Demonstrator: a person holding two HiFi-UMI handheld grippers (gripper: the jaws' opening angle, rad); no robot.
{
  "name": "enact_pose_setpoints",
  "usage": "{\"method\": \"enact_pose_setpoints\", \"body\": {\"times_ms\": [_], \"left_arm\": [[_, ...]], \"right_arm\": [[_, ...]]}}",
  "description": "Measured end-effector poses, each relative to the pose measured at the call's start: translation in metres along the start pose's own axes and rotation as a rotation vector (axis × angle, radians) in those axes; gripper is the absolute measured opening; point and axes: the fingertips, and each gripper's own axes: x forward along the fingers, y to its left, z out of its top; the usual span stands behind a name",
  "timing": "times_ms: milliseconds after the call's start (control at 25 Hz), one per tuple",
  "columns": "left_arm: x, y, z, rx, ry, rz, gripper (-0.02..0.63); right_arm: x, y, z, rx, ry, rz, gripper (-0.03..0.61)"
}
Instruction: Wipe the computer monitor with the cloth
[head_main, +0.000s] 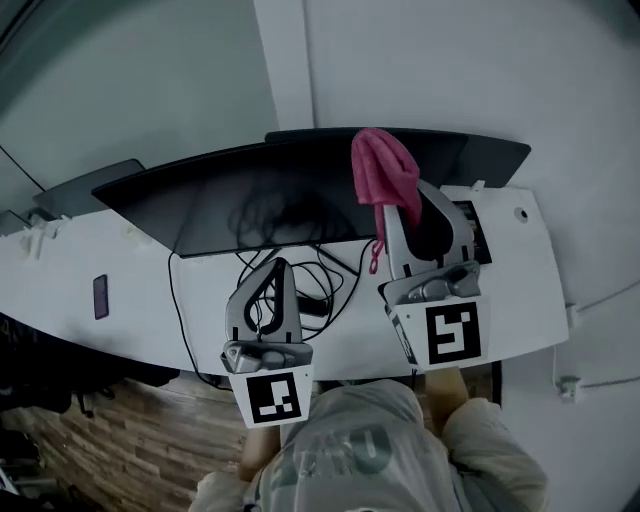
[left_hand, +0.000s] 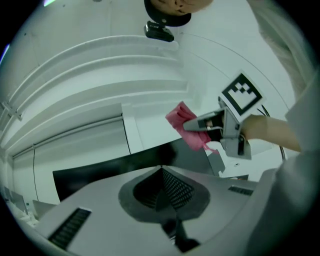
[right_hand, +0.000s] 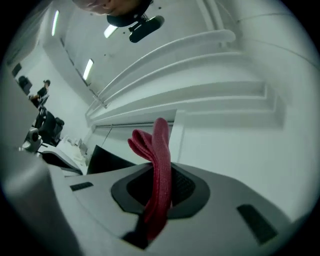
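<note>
Head view. Right gripper (head_main: 415, 208) clamped on a bunched pink fabric cloth (head_main: 383, 168), raised to the top edge of the wide dark curved computer monitor (head_main: 250, 200), toward its right end. Thin tail of the cloth dangling beside the jaws, in front of the screen. Left gripper (head_main: 274, 272) lower and further left, over tangled black cables (head_main: 310, 268) on the long white desk (head_main: 520, 300), apart from the screen. Right end of the monitor partly covered by the right gripper. Bare desk to that gripper's right, a small dark phone (head_main: 100, 296) flat near the desk's left end, pale wall close behind.

Left gripper view. Jaws of the left gripper (left_hand: 161, 187) pressed together, nothing between. Beyond them the monitor's black panel (left_hand: 100, 172), its lower part cut off by the gripper body. Above its right corner, the cloth (left_hand: 181, 119) poking from the right gripper (left_hand: 200, 125), held by a hand (left_hand: 265, 131).

Right gripper view. Cloth (right_hand: 159, 160) rising as a folded band out of the right gripper (right_hand: 160, 192), top curling left. Only a dark corner of the monitor (right_hand: 107, 161) showing left of the cloth. Cannot tell here whether cloth touches screen. White wall ahead.
</note>
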Motion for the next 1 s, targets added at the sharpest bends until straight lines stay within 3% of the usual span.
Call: {"method": "enact_pose_setpoints", "body": {"times_ms": [200,280,480,1000], "left_arm": [[-0.011,0.005,-0.003,-0.056,0.005,0.025,0.005],[-0.013,0.003,-0.007,-0.059,0.019,0.024,0.005],[-0.019,0.007,-0.017,-0.061,0.048,0.037,0.005],[-0.022,0.006,-0.020,-0.096,0.051,0.054,0.005]], "right_arm": [[-0.025,0.054,-0.056,0.320,0.047,0.034,0.057],[-0.036,0.065,-0.074,0.389,0.084,0.017,0.057],[-0.047,0.078,-0.096,0.380,0.149,0.018,0.057],[-0.050,0.085,-0.094,0.335,0.151,0.047,0.057]]}}
